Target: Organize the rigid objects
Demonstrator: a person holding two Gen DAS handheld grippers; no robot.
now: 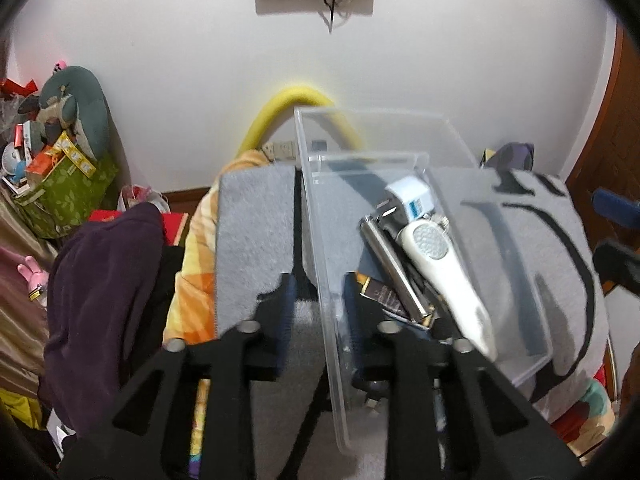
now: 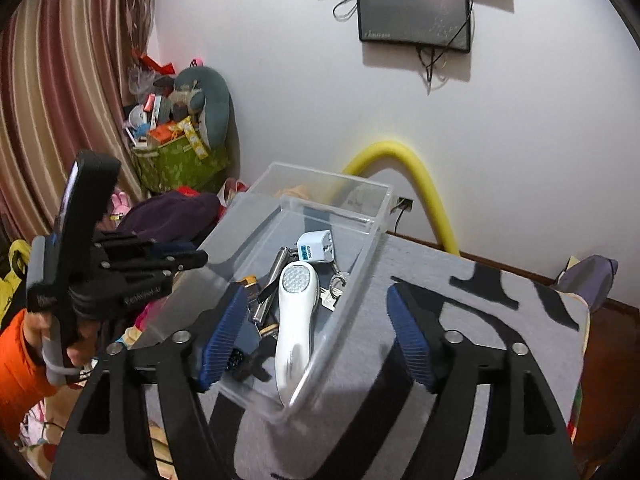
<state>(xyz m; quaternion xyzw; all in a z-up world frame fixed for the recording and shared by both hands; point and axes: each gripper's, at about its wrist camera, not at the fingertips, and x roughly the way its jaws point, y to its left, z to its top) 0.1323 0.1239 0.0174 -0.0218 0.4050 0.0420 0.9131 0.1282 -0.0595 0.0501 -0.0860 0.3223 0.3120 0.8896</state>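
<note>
- Two claws work at one clear plastic bin that sits tilted on a grey mat with black markings.
- The left claw straddles the bin's near side wall, one finger outside and one inside; whether it pinches the wall I cannot tell.
- The right claw is spread wide, its left finger inside the bin and its right finger outside over the mat, touching nothing visible.
- Inside the bin, nearest, lies a white handheld device with a dotted round head.
- Beside it lie a silver metal tube and a small dark box.
- Farther in sit keys and a white plug adapter.
- Behind, a yellow foam tube arches against the wall.
</note>
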